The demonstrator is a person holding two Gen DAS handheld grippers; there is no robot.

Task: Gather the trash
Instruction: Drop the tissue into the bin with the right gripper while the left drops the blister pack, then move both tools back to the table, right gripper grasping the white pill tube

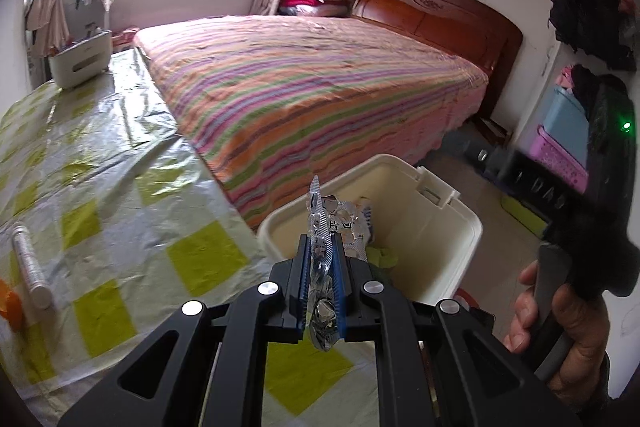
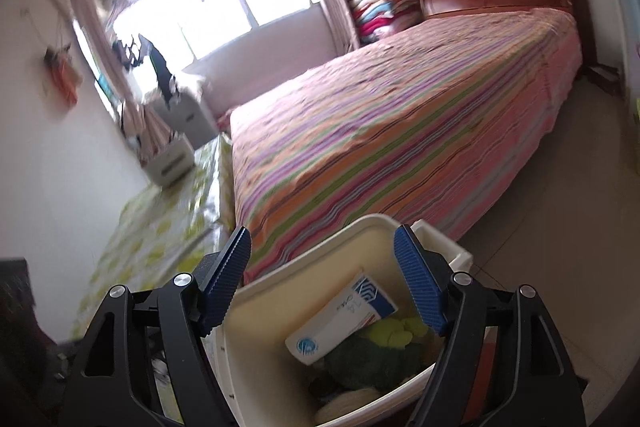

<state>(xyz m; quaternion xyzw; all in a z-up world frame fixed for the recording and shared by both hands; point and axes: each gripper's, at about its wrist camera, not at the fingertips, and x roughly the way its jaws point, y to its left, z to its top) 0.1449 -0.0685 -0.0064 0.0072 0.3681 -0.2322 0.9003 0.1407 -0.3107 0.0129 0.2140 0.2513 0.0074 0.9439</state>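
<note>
My left gripper (image 1: 323, 247) is shut on a crumpled silver foil blister pack (image 1: 320, 223) that sticks up past the blue pads, just over the near rim of a cream trash bin (image 1: 420, 227). My right gripper (image 2: 322, 233) stands open above the same bin (image 2: 280, 279), with nothing between its fingers. Inside the bin lie a white and blue carton (image 2: 344, 319), a yellow-green scrap (image 2: 394, 333) and a dark green lump (image 2: 372, 359). In the left wrist view a person's hand (image 1: 560, 327) holds the right gripper's handle at the right edge.
The bin stands on the floor between a table with a yellow-checked plastic cloth (image 1: 100, 187) and a striped bed (image 1: 320, 87). On the table lie a clear roll (image 1: 30, 263), something orange (image 1: 10, 307) and a white case (image 1: 80, 59).
</note>
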